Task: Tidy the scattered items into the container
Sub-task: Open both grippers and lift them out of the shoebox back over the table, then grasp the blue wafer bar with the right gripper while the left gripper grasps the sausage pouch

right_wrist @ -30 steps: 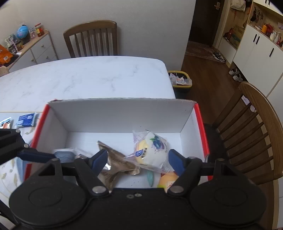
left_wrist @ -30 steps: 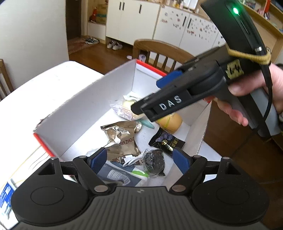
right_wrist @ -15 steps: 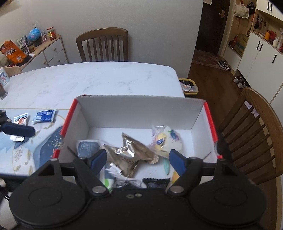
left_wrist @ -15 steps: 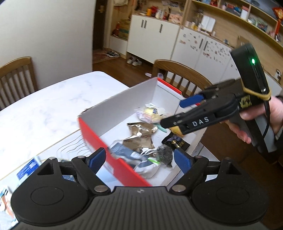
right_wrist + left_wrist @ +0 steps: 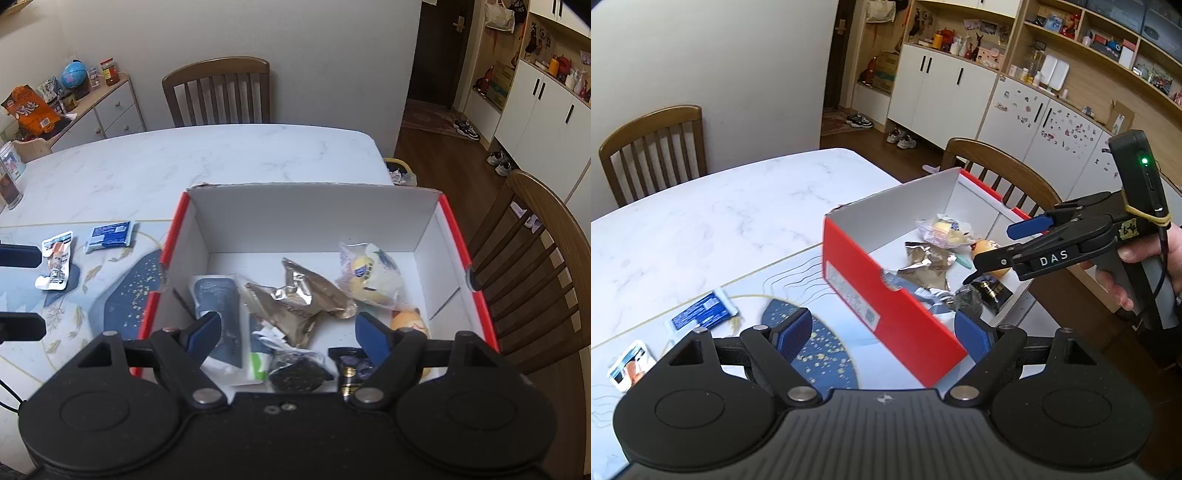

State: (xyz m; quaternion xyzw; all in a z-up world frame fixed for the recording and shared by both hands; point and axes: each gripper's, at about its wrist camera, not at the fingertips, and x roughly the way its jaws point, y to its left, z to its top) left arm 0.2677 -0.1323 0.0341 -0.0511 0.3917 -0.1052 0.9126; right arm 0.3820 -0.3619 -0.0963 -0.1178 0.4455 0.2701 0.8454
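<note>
A red cardboard box (image 5: pixel 886 295) with white inside (image 5: pixel 310 221) stands on the table and holds several snack packets, among them a silver foil bag (image 5: pixel 299 299) and a yellow bun in clear wrap (image 5: pixel 369 277). A blue packet (image 5: pixel 701 317) (image 5: pixel 109 234) and a white sachet (image 5: pixel 626 365) (image 5: pixel 55 264) lie on the placemat left of the box. My left gripper (image 5: pixel 882 336) is open and empty, above the box's near left wall. My right gripper (image 5: pixel 288 332) is open and empty above the box's near edge; it also shows in the left wrist view (image 5: pixel 997 245).
The table (image 5: pixel 221 155) is white marble with a patterned blue placemat (image 5: pixel 820 354) under the box's left side. Wooden chairs stand at the far side (image 5: pixel 218 92) and to the right (image 5: pixel 535 258). A jar (image 5: pixel 9 177) stands at the far left table edge.
Both grippers have pulled back and up from the box, both still open. The left one has swung left, so the box's red outer wall and the two loose packets now show.
</note>
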